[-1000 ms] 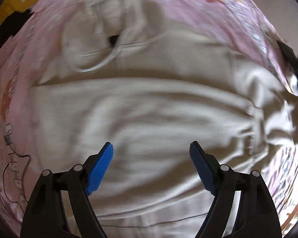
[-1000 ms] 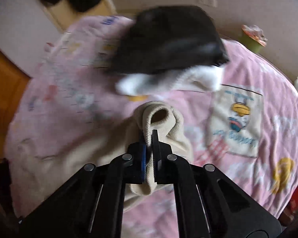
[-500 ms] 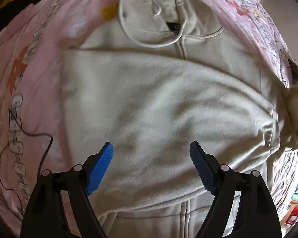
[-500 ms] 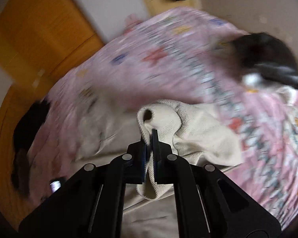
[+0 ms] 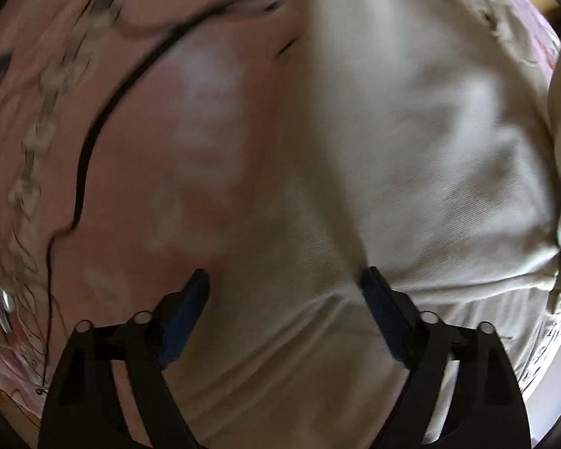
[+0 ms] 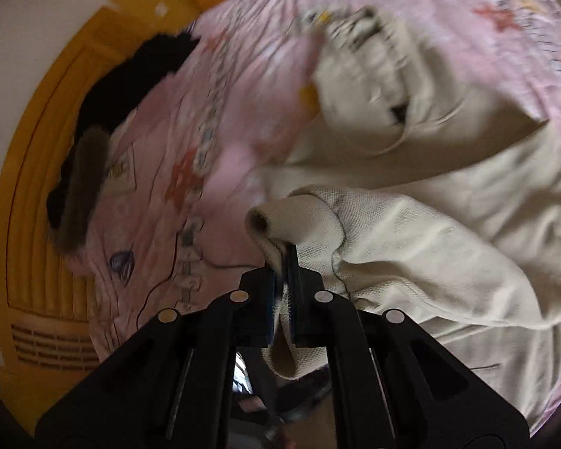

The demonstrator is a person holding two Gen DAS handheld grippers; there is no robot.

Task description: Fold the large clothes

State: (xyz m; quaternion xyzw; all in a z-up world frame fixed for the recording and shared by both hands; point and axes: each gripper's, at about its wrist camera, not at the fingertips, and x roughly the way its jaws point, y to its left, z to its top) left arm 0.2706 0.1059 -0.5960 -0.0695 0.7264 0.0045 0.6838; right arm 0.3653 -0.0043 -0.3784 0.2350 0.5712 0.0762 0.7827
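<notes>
We pinch the hoodie's (image 6: pixel 448 205) cuff (image 6: pixel 295 213) in our right gripper (image 6: pixel 285 262), while our left gripper (image 5: pixel 285 284), jaws just widened and empty, hangs over its left edge.

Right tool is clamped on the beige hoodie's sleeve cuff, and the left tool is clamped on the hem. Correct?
Not quite. The right tool does pinch the sleeve cuff, but the left wrist view shows the left tool open above the beige hoodie, gripping nothing.

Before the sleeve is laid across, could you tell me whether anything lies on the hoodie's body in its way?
Nothing visible does. The right gripper is shut on the sleeve cuff, and the cream hoodie on the pink blanket shows only its own folds.
</notes>
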